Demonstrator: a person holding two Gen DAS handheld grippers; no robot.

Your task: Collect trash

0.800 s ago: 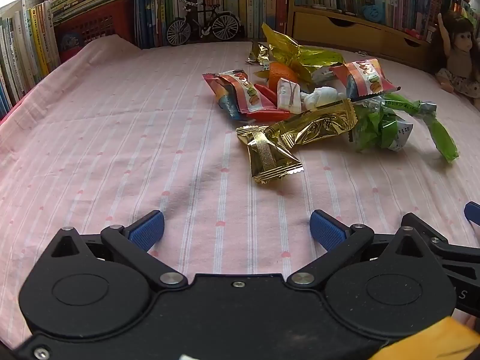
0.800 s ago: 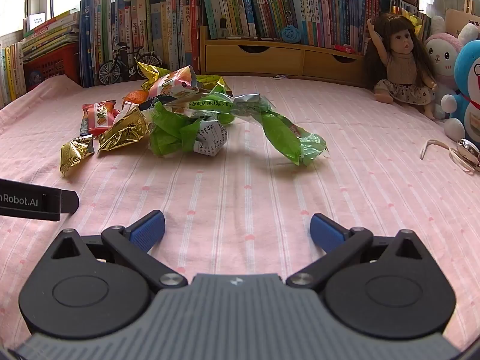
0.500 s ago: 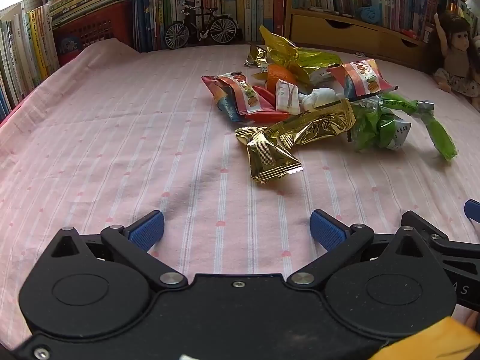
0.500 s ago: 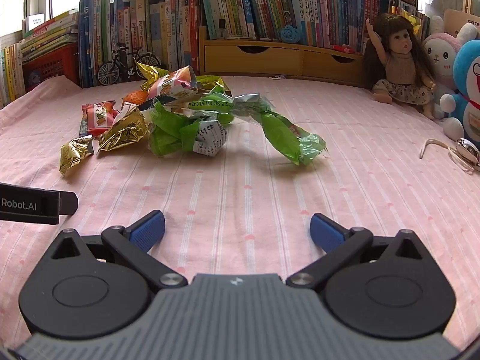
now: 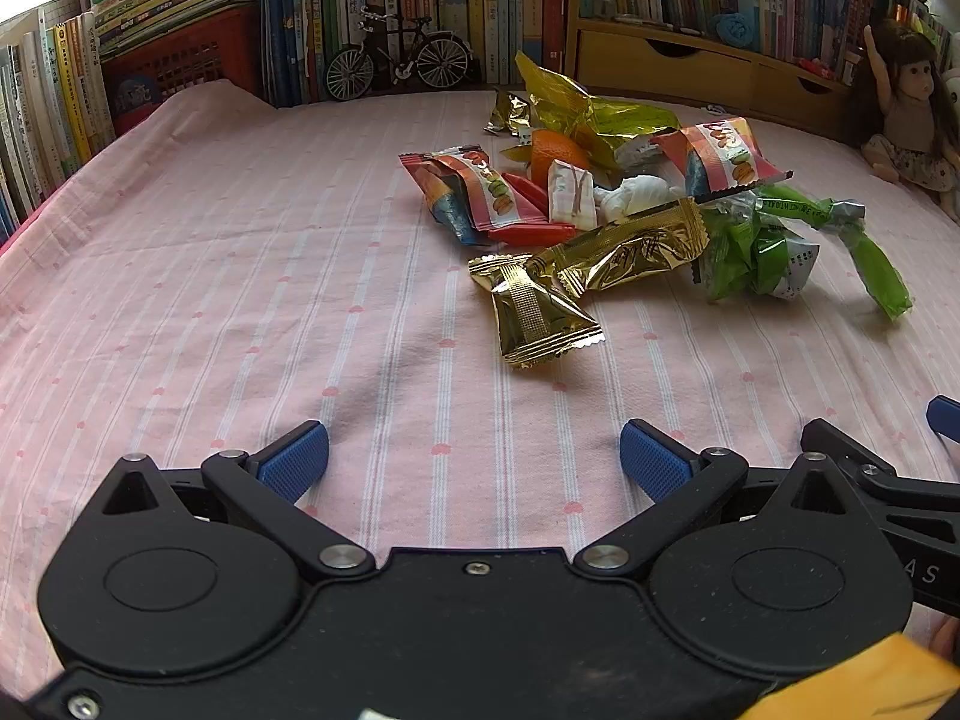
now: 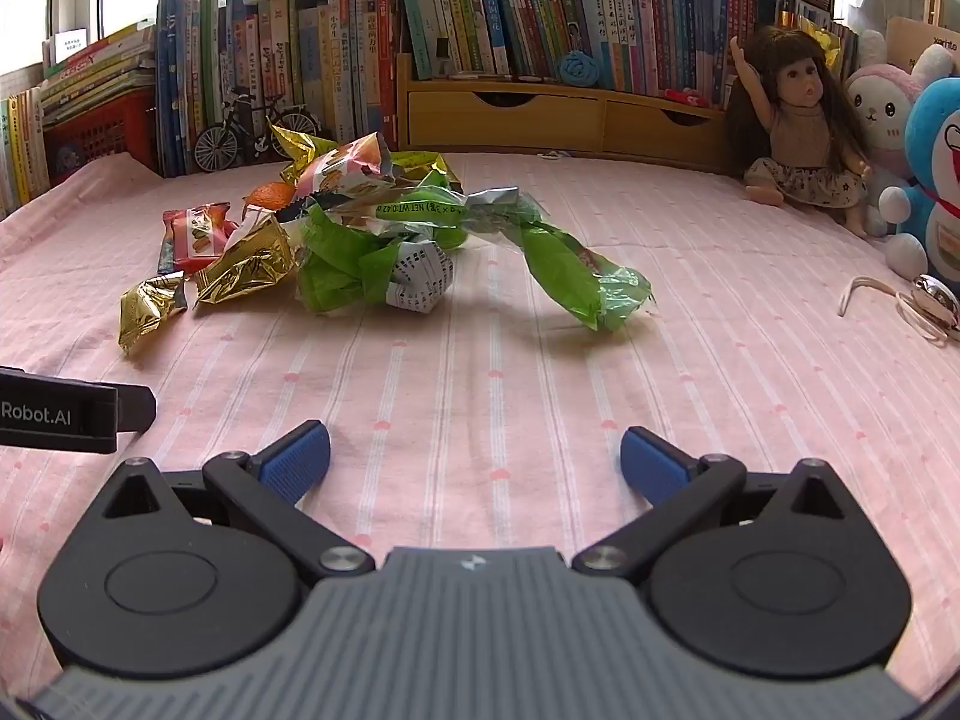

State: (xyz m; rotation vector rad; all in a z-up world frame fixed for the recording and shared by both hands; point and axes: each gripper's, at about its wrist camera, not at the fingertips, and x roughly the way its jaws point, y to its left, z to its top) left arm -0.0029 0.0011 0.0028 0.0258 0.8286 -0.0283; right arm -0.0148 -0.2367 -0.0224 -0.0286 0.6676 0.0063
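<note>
A heap of snack wrappers lies on the pink striped cloth (image 5: pixel 240 276). In the left wrist view a small gold wrapper (image 5: pixel 534 315) is nearest, ahead of my open left gripper (image 5: pixel 474 459). Behind it lie a longer gold wrapper (image 5: pixel 624 252), a red macaron packet (image 5: pixel 474 192), an orange (image 5: pixel 555 150) and a green crumpled wrapper (image 5: pixel 756 252). In the right wrist view the green wrapper (image 6: pixel 390 258) and its long twisted tail (image 6: pixel 576 285) lie ahead of my open right gripper (image 6: pixel 474 459). Both grippers hold nothing.
Books (image 6: pixel 480 18) and a wooden drawer shelf (image 6: pixel 564 114) line the back edge, with a model bicycle (image 5: pixel 399 57). A doll (image 6: pixel 798 126) and plush toys (image 6: pixel 924 168) sit at the right. A cord with a metal piece (image 6: pixel 918 306) lies far right. The left gripper's body (image 6: pixel 66 414) shows at left.
Both grippers have crept slightly toward the wrapper heap. Neither has changed its opening, and the wrappers have not moved.
</note>
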